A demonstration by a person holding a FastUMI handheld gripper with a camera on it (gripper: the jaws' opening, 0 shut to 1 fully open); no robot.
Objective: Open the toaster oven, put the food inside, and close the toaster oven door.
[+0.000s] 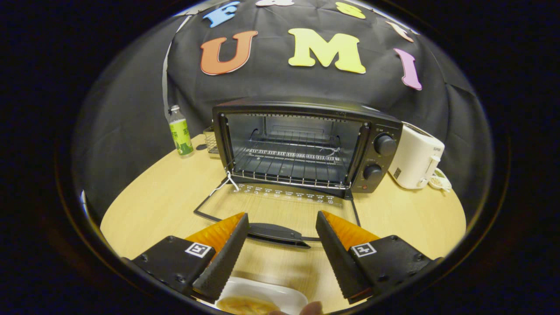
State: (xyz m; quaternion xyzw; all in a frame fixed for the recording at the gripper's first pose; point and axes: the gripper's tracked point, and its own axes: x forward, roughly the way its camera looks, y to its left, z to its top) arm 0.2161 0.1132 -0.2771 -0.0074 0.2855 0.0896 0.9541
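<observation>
The gripper [282, 227] is level and pointing straight ahead, its two black ridged fingers [223, 258] spread wide apart with nothing pressed between them, while a person's fingertip [311, 308] shows just beneath them.

– What did the toaster oven [306, 144] look like?
– Matt black casing, shiny wire metal rack [288, 168], clear glass door [280, 205].
– And the gripper [282, 245], fingers spread apart?
– Black ridged pads [223, 258], orange backs. The table [166, 197] was pale smooth wood; the toaster [415, 159] glossy white plastic.
</observation>
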